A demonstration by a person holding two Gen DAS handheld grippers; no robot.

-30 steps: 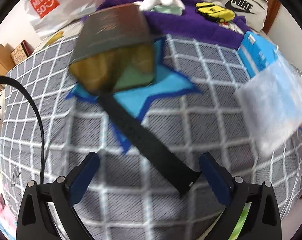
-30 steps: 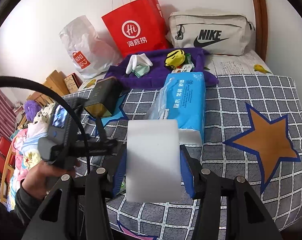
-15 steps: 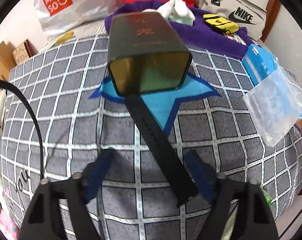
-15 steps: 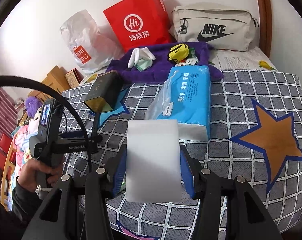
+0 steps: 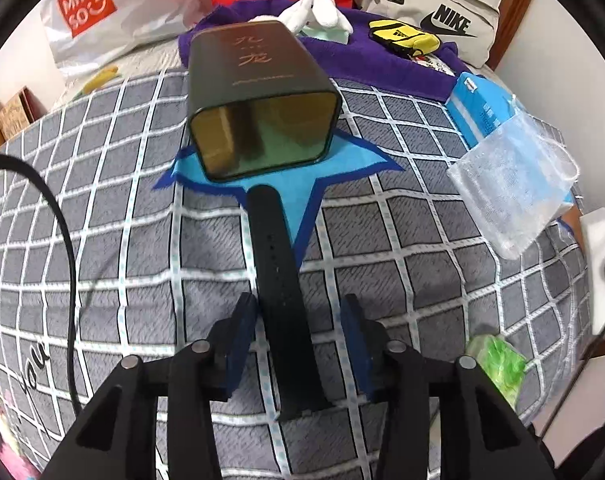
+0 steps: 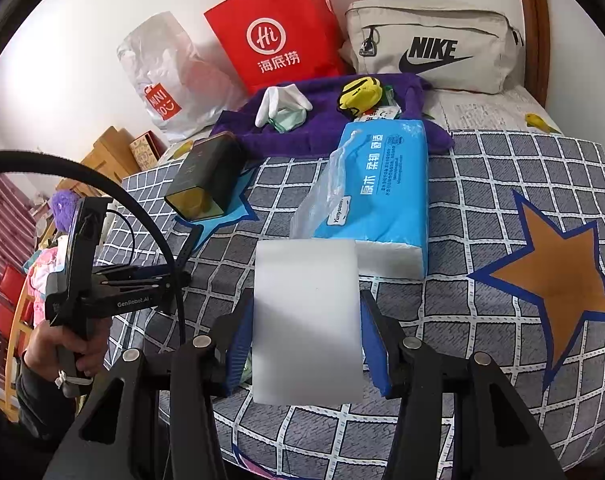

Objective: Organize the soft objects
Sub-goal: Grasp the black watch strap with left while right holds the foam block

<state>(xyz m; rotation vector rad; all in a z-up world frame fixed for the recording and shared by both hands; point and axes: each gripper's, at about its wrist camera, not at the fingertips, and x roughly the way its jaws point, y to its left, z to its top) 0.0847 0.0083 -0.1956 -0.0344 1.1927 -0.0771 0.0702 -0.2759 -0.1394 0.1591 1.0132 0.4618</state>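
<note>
A black strap [image 5: 280, 292] lies on the checked bedspread, running from a dark tin box [image 5: 258, 100] toward me. My left gripper [image 5: 300, 344] straddles the strap's near end, its jaws narrowed around it with a small gap on each side. My right gripper [image 6: 306, 336] is shut on a white sponge block [image 6: 306, 320] held above the bed. A purple towel [image 6: 330, 128] at the back carries white gloves [image 6: 282, 102] and a yellow pouch [image 6: 360, 94].
A blue tissue pack [image 6: 378, 196] with loose plastic wrap lies mid-bed. A red paper bag [image 6: 278, 28], a Miniso plastic bag [image 6: 162, 76] and a Nike bag [image 6: 434, 50] stand along the wall. A green item [image 5: 498, 364] lies near the bed's front edge.
My left gripper moved forward over the strap's near end and its jaws narrowed around it. The right gripper kept holding the sponge almost still.
</note>
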